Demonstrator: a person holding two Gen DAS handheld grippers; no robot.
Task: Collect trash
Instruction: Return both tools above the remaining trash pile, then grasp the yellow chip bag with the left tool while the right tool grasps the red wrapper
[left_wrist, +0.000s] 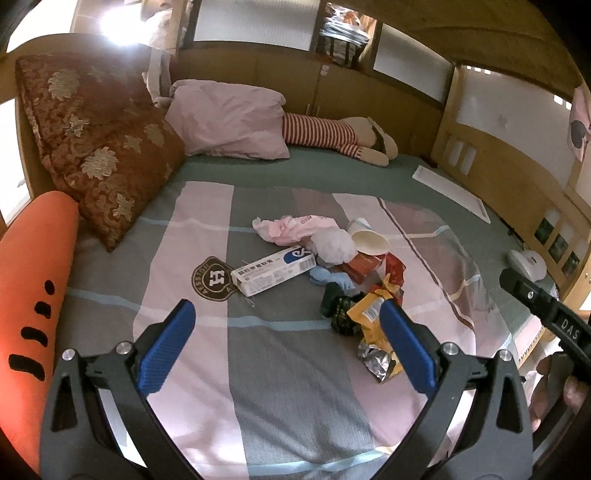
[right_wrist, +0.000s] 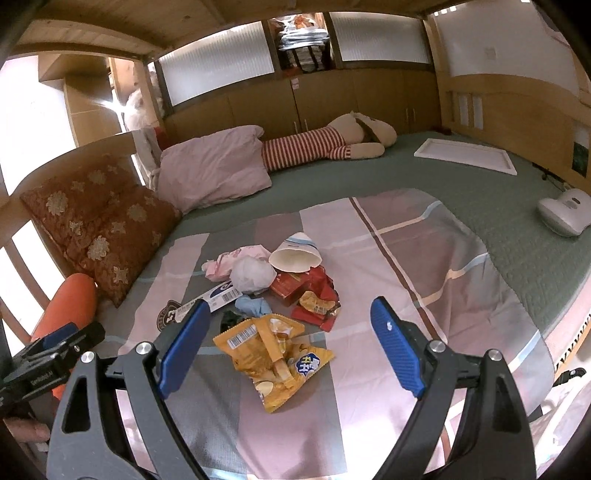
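Your right gripper (right_wrist: 290, 345) stands wide with nothing between its blue pads; it hangs just above the near end of the trash pile, its opening framing the yellow snack wrapper (right_wrist: 275, 356), which lies flat and torn open on the striped bedcover (right_wrist: 424, 258). That line-up suggests the wrapper is your first pick. Your left gripper (left_wrist: 286, 345) is equally wide and empty, set to the left of the pile over bare cover, likely held ready for a second piece.

The rest of the trash sits just beyond, heaped in loose contact: a white carton (left_wrist: 273, 271) on the left, a crumpled pink bag (left_wrist: 291, 227), a white tissue wad (left_wrist: 332, 245), a tipped paper cup (right_wrist: 295, 254), red packets (right_wrist: 314, 295) and a blue scrap (right_wrist: 251, 304).

Nothing blocks the approach. The brocade cushion (right_wrist: 99, 225), orange bolster (left_wrist: 33, 295), pink pillow (right_wrist: 214, 166) and striped plush toy (right_wrist: 332, 142) lie well apart. No bin or bag for the trash is in view. The thin wrapper on soft bedding may drag cloth into the pinch.
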